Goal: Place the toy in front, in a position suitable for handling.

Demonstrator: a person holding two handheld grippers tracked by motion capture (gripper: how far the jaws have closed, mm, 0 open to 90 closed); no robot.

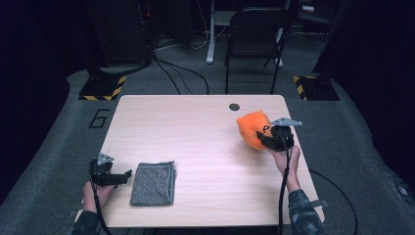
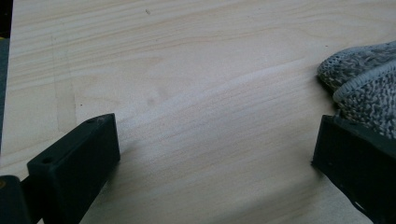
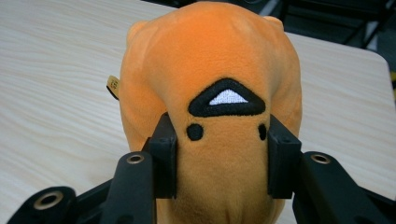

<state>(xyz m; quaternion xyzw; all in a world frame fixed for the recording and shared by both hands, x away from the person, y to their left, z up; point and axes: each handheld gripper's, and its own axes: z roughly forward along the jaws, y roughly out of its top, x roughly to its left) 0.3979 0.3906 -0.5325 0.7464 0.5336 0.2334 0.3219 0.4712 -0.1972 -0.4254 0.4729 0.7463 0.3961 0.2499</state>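
1. Orange plush toy (image 1: 253, 129) sits at the far right of the wooden table (image 1: 205, 147), gripped by the right gripper (image 1: 266, 135). In the right gripper view the two black jaws press into the plush's sides just below the embroidered mouth (image 3: 227, 98) and dot eyes, and the fabric bulges between them.
2. Whether the plush's underside touches the tabletop cannot be told from the high view.
3. Left gripper (image 1: 128, 173) rests low at the near left of the table, jaws spread wide with bare wood between them. The folded grey knit cloth (image 1: 153, 182) lies just beside its right jaw, seemingly touching at the cloth's corner (image 2: 364, 88).
4. Step in hand, as judged: the plush has been grasped and is at the start of a lift or carry. The likely destination is toward the cloth, though that is a guess.
5. Next move calls for keeping the squeeze firm, since soft stuffing can slip, and clearing the tabletop before travelling sideways.
6. Edges: the plush is near the right table edge and not far from the back edge; a small dark round hole (image 1: 234, 106) lies just beyond it.
7. Open room: the middle of the table between plush and cloth is bare wood, giving a free path leftward and nearward.
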